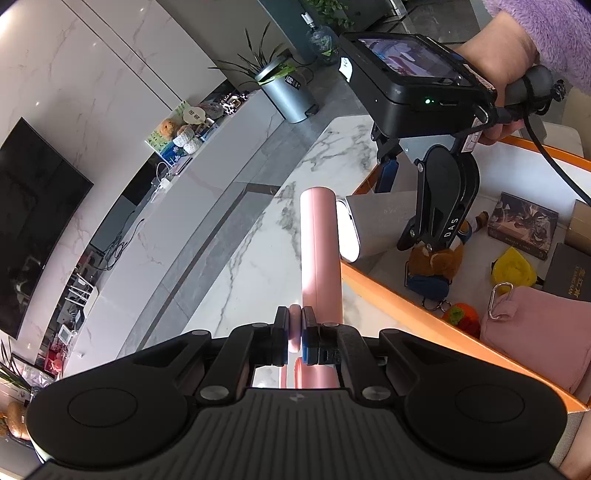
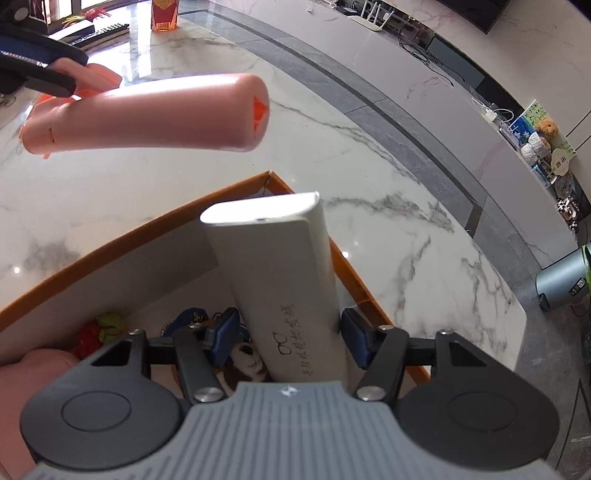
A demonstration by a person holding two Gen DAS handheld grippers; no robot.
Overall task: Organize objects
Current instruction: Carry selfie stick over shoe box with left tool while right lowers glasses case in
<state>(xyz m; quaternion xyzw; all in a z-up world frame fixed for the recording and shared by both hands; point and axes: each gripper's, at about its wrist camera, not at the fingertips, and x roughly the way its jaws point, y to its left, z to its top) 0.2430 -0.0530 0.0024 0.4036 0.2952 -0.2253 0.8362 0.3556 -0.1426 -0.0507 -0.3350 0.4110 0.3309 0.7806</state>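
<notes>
Placement is judged underway: grey case [image 2: 291, 291] sits between parted right tongs [image 2: 290, 341] inside orange box [image 2: 184, 212], while pink tube [image 1: 319, 254] is clamped by left tongs [image 1: 294, 332], to be boxed next.

Wall television [image 1: 33, 221], grey bin [image 1: 288, 96] with plant, orange bottle [image 2: 165, 14], marble table [image 1: 258, 258]

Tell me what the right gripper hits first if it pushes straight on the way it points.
Probably the grey case standing between its blue pads, then the orange-rimmed box corner; depth is unclear.
</notes>
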